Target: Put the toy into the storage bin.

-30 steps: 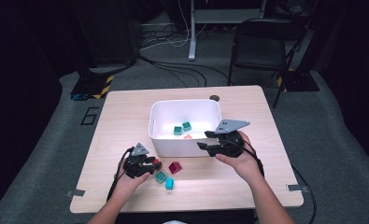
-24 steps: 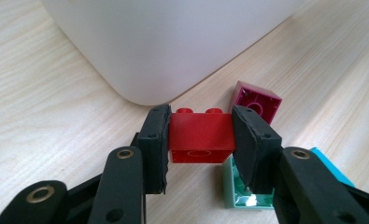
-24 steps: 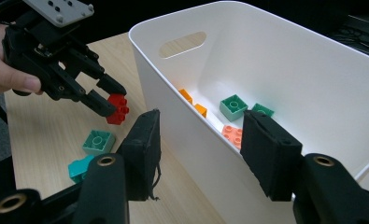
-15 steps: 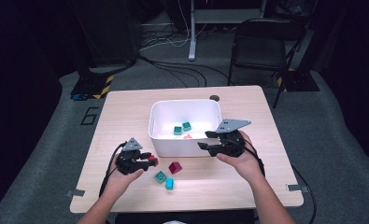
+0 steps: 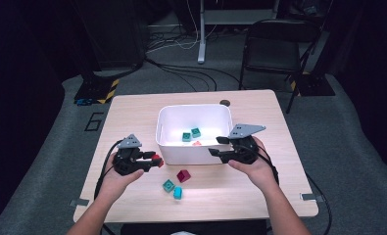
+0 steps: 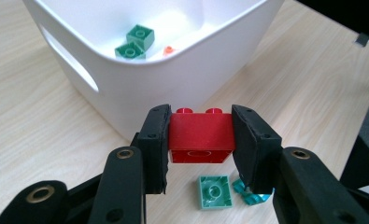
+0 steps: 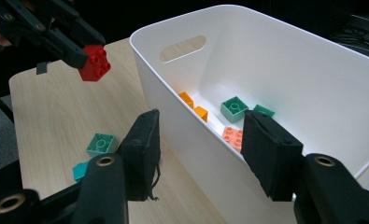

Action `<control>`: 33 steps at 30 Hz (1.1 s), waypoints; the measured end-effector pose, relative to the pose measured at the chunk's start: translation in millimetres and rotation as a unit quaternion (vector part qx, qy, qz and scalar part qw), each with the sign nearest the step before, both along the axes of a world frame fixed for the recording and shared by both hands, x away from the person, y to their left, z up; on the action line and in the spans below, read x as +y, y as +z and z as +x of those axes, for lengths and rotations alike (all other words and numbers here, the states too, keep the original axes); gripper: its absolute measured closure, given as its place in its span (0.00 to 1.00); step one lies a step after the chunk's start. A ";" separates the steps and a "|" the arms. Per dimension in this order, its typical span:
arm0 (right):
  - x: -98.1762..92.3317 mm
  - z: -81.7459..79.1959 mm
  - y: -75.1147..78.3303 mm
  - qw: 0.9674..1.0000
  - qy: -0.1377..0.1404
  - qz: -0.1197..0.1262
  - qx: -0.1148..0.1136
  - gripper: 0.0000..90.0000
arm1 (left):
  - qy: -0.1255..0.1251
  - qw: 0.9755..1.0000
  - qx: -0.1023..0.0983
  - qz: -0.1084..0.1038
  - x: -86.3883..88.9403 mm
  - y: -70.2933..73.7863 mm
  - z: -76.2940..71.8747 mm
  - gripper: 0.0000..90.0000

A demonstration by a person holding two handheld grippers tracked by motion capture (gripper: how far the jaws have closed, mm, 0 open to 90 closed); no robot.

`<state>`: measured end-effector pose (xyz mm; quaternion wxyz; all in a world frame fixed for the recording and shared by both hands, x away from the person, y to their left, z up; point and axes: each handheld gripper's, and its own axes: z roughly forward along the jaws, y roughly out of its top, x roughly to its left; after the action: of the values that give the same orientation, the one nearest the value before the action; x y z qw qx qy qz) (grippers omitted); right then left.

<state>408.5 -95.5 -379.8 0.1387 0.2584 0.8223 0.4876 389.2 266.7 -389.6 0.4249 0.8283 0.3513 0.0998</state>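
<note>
My left gripper is shut on a red brick, held in the air a little in front of the white bin. From above, the left gripper and red brick hang left of the bin. My right gripper is open, its jaws straddling the bin's near wall without pressing it; from above the right gripper sits at the bin's front right rim. Inside the bin lie green bricks, orange bricks and a salmon one.
On the table in front of the bin lie a dark red brick, a green brick and a cyan brick. A chair and cables stand on the floor beyond the table.
My left gripper has lifted the red brick off the table and risen. The right gripper has stayed at the bin's rim.
</note>
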 end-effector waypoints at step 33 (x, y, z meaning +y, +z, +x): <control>-13.3 4.0 1.0 1.000 -0.014 0.017 0.004 0.52 | -0.032 0.999 -0.021 -0.008 -60.7 52.4 96.3 0.65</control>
<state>412.5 -108.7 -378.8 0.1377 0.2740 0.8106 0.4989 485.4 206.0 -337.1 0.4415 0.8334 0.3168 0.1005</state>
